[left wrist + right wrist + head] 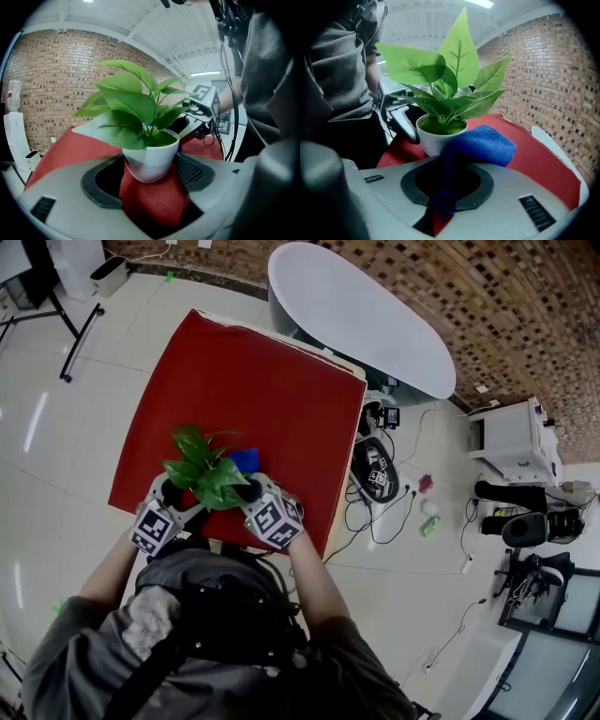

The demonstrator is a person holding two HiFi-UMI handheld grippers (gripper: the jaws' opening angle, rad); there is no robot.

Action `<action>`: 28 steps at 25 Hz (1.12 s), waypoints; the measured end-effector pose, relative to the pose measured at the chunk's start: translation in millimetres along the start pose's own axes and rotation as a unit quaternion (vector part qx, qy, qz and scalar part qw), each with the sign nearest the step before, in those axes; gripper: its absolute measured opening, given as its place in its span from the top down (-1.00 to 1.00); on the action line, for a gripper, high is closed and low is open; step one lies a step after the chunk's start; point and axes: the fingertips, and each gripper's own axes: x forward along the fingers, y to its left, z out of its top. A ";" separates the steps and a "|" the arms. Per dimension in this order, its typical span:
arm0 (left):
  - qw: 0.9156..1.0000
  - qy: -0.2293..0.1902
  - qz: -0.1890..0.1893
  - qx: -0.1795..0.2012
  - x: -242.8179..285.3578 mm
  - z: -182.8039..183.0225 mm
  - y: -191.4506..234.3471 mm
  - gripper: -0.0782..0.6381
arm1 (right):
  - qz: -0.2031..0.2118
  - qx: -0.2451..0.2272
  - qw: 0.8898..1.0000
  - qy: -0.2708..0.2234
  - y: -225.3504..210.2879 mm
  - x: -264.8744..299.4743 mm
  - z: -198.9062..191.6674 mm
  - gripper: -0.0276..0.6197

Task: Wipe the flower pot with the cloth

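Observation:
A small white flower pot (pixel 151 161) with a leafy green plant (pixel 204 470) stands near the front edge of the red table (pixel 262 381). My left gripper (pixel 150 180) has its jaws against both sides of the pot, shut on it. My right gripper (pixel 445 187) is shut on a blue cloth (pixel 487 143), whose bunched free end lies against the side of the pot (pixel 432 138). In the head view the two grippers, left (pixel 174 495) and right (pixel 251 493), flank the plant, and the cloth (pixel 247 460) shows just behind its leaves. The leaves hide the pot from above.
A white oval tub (pixel 366 320) stands beyond the table's far right corner. Cables and small devices (pixel 377 470) lie on the floor to the table's right, with a white cabinet (pixel 514 439) further right. A stand's legs (pixel 75 334) are at the far left.

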 end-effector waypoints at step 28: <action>0.990 0.022 0.108 -0.089 -18.5 -12.8 -62.8 -0.34 | -0.076 0.184 0.974 -0.110 58.7 -130.5 -40.6 0.68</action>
